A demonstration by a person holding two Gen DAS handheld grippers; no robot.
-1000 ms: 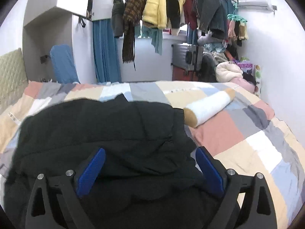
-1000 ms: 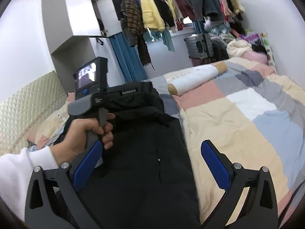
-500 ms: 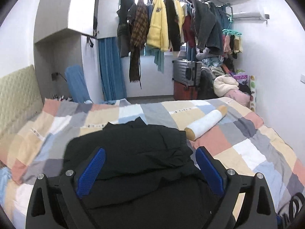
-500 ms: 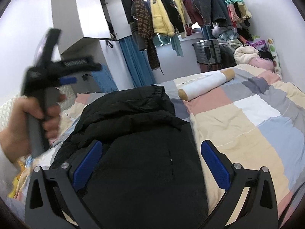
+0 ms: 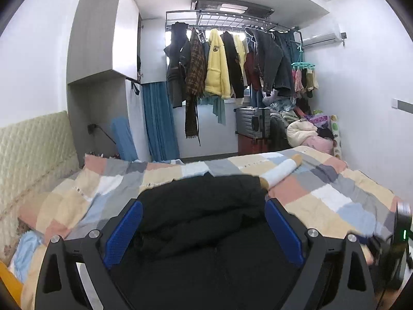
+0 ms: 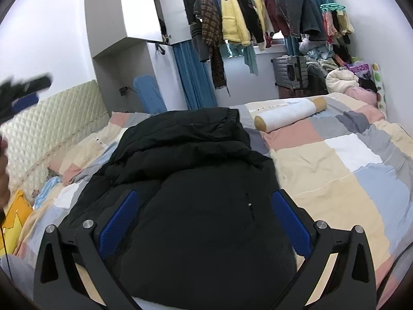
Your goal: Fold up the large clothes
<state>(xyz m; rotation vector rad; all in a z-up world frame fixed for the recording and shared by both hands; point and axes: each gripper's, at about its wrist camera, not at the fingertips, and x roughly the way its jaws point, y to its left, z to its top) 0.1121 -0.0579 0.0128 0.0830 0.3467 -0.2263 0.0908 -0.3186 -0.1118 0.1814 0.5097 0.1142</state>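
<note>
Hovering with its blue pads spread wide and nothing between them, the right gripper (image 6: 204, 218) hangs above the black coat (image 6: 196, 180), which fills the lower centre of the right wrist view and lies folded into a thick bundle on the patchwork quilt (image 6: 335, 170). The left gripper (image 5: 202, 228) is just as wide and just as empty; in its own view the coat (image 5: 204, 217) sits low in the middle of the frame, between the two pads.

Trouble is likeliest to come from the coat's puffy bulk. The doubled-over part at centre frame looks springy, and with neither gripper pinning it the layers may creep apart or slide off the slick shell below. A pinch that catches only the top layer would drag the fold open rather than move the bundle.

Farther out, the white bolster (image 6: 289, 113) lies just beside the coat's upper right edge; a sweep that way could snag it. At the left edge of the right view the other tool shows as a dark blur, so the two grippers may clash if both reach inward together.
</note>
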